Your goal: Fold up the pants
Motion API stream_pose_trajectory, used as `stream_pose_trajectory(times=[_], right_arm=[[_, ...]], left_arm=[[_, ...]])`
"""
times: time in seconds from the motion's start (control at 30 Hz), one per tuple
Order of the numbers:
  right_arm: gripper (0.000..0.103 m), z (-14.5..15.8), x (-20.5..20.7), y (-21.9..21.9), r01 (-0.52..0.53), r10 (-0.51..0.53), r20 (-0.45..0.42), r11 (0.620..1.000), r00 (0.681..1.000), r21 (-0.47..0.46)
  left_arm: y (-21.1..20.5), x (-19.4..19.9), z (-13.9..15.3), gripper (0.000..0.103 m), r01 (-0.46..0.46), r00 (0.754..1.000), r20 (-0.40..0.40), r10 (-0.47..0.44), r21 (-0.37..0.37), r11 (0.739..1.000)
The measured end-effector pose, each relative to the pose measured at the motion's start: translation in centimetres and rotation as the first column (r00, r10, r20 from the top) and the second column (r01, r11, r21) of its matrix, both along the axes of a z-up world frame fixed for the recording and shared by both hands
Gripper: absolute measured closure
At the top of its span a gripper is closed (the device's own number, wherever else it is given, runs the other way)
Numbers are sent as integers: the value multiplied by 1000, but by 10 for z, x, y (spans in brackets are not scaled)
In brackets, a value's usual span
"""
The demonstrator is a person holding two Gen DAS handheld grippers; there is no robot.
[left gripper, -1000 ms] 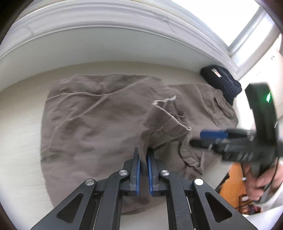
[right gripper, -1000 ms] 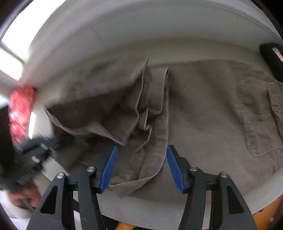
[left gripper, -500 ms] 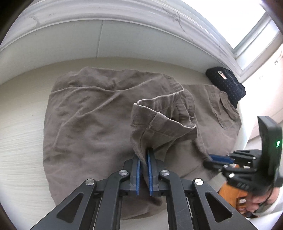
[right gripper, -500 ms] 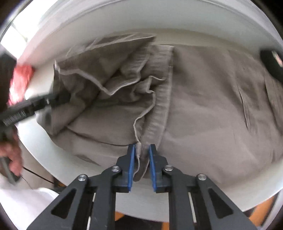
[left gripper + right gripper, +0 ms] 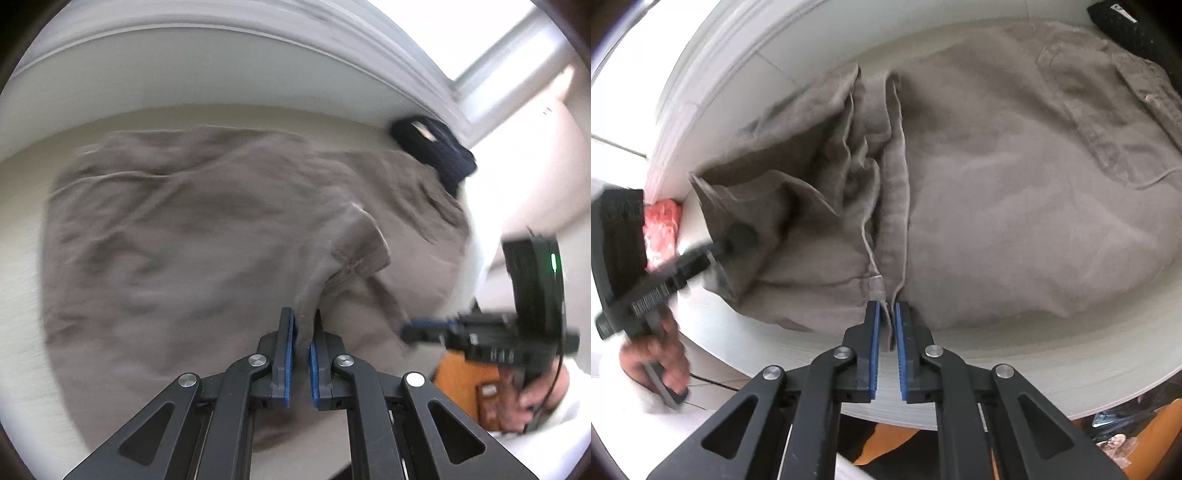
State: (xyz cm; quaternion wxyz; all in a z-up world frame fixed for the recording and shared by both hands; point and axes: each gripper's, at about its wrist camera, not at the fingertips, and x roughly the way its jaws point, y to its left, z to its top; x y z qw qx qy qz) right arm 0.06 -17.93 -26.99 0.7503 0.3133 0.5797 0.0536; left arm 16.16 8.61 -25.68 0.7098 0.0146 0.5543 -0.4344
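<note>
Crumpled grey-brown cotton pants [image 5: 997,192] sprawl across the centre of a pale cream tabletop [image 5: 1034,354], filling most of both frames. The left black gripper with blue pads [image 5: 302,332], at lower centre of its view, pinches a raised fold of the fabric. The right black gripper with blue pads [image 5: 885,325] clamps the hem edge near the table's front rim. A dark navy folded garment [image 5: 436,151] lies at upper right, touching the pants.
</note>
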Motion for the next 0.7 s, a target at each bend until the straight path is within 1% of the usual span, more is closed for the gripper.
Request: stream_pose_trajectory(times=[0.03,0.07,0.1,0.13,0.17,0.2,0.27,0.3,0.37,0.4,0.43,0.47,0.5,0.53,0.57,0.6,0.67,0.7], right_arm=[[97,9,2,-9,24,-24,9,1000,1000,20],[94,19,5,-17,53,-54,27,998,998,43],[91,25,9,-24,63,-65,41,996,997,57],[74,30,15,-27,64,-67,51,995,996,72],[49,34,24,-29,62,-68,58,993,996,105],[39,35,31,-30,60,-69,62,988,996,144],[36,39,43,-21,36,-55,80,975,995,219],[35,39,52,-17,28,-46,73,973,996,231],[35,27,66,-8,13,-15,6,972,1000,234],[35,21,66,2,7,-3,-15,970,1000,241],[35,11,70,7,1,15,-55,963,998,269],[42,8,71,16,6,16,-71,954,997,300],[53,6,70,17,11,13,-72,946,997,324],[84,8,69,15,4,23,-76,942,997,337],[99,8,68,17,0,31,-84,938,996,347],[99,11,65,16,4,28,-81,932,996,362],[101,27,57,14,3,9,-30,927,1000,375],[102,38,64,16,1,0,-4,931,1000,366]], left_arm=[[-6,-5,1,96,27,1000,9,-27,5,1000],[-14,-13,2,96,62,998,30,-63,22,998],[-18,-16,3,96,78,996,39,-79,29,997],[-20,-19,3,96,82,996,42,-84,30,996],[-20,-20,3,96,79,996,38,-80,26,997],[-18,-19,4,96,70,997,33,-70,19,997],[-14,-20,7,96,58,998,29,-58,7,998],[-13,-21,9,96,58,998,32,-58,6,998],[-13,-25,12,96,65,997,46,-65,8,998],[-9,-26,13,96,68,996,51,-68,9,998],[-8,-29,16,96,71,996,58,-72,8,997],[-7,-31,19,96,75,995,62,-75,4,997],[-5,-33,22,96,77,995,65,-77,-5,997],[-4,-34,25,96,79,995,64,-78,-14,997],[-2,-36,31,96,79,994,76,-78,-16,997],[0,-38,35,96,83,993,87,-81,-18,996],[5,-43,47,96,96,989,117,-91,-32,995],[6,-43,50,95,102,988,123,-97,-35,994]])
